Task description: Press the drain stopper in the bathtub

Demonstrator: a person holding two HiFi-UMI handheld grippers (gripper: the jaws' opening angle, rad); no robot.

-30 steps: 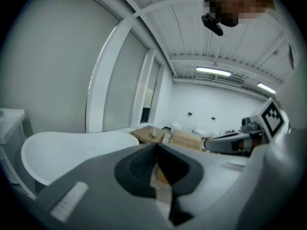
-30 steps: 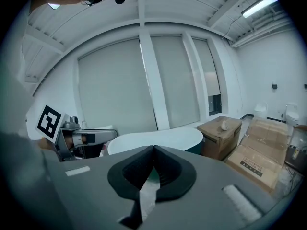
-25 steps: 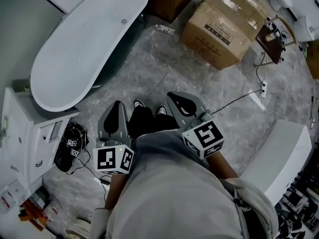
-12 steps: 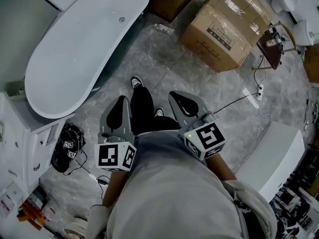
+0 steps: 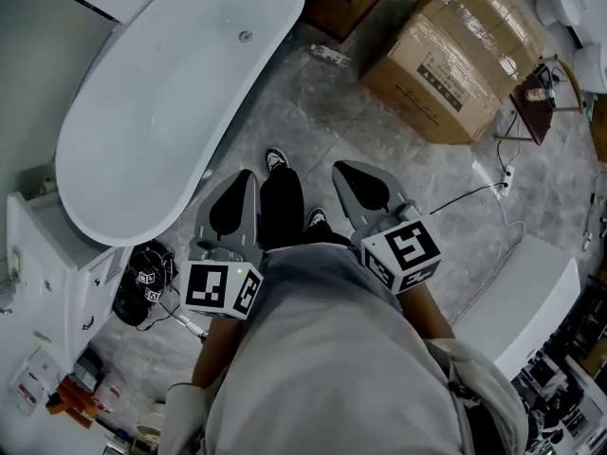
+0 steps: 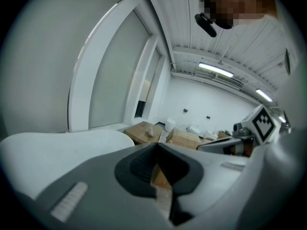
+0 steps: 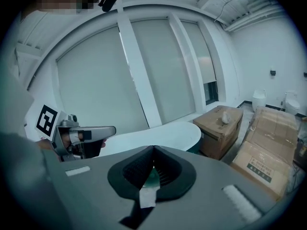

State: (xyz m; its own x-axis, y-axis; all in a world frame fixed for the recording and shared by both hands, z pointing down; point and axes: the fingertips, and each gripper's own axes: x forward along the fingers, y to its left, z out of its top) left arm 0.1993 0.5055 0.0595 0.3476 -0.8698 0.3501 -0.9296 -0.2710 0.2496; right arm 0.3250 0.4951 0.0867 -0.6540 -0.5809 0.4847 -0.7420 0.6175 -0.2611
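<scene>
White bathtub (image 5: 142, 131) upper left, drain stopper (image 5: 246, 36) near its far end. Left gripper (image 5: 243, 178) and right gripper (image 5: 343, 169) side by side over grey marble floor (image 5: 379, 131), both well apart from the stopper. 2 cardboard boxes (image 5: 455, 50) upper right.

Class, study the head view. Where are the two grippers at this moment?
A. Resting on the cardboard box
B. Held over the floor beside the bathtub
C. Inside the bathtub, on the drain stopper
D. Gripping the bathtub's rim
B: the left gripper and right gripper, both shut and empty, hang over the marble floor near the person's shoes, clear of the bathtub and its drain stopper.
</scene>
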